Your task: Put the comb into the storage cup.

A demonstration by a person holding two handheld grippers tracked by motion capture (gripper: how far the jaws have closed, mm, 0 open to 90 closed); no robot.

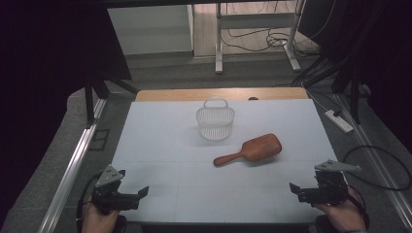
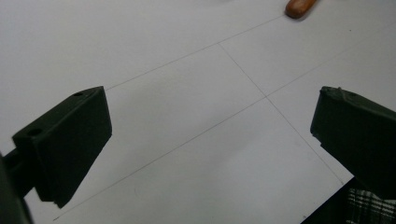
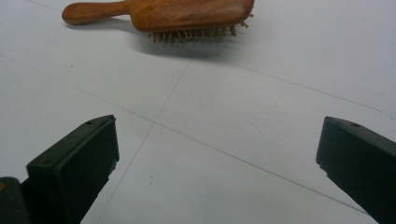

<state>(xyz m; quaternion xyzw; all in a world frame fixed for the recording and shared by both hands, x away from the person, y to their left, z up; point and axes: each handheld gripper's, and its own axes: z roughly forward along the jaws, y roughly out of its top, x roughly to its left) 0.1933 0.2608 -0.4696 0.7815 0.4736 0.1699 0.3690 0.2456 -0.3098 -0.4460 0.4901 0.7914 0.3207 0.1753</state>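
Note:
A wooden hairbrush lies bristles down right of the table's middle, its handle pointing left and toward me. Behind it stands a small white mesh basket with a handle. My left gripper rests at the near left corner, open, with bare table between its jaws. The tip of the brush handle peeks in at the top of the left gripper view. At the near right corner my right gripper is open too, and the hairbrush lies well ahead of it.
The white table top has a wooden strip along its far edge. An aluminium rail runs along the left. A power strip and cables lie on the floor to the right. A white frame stands beyond the table.

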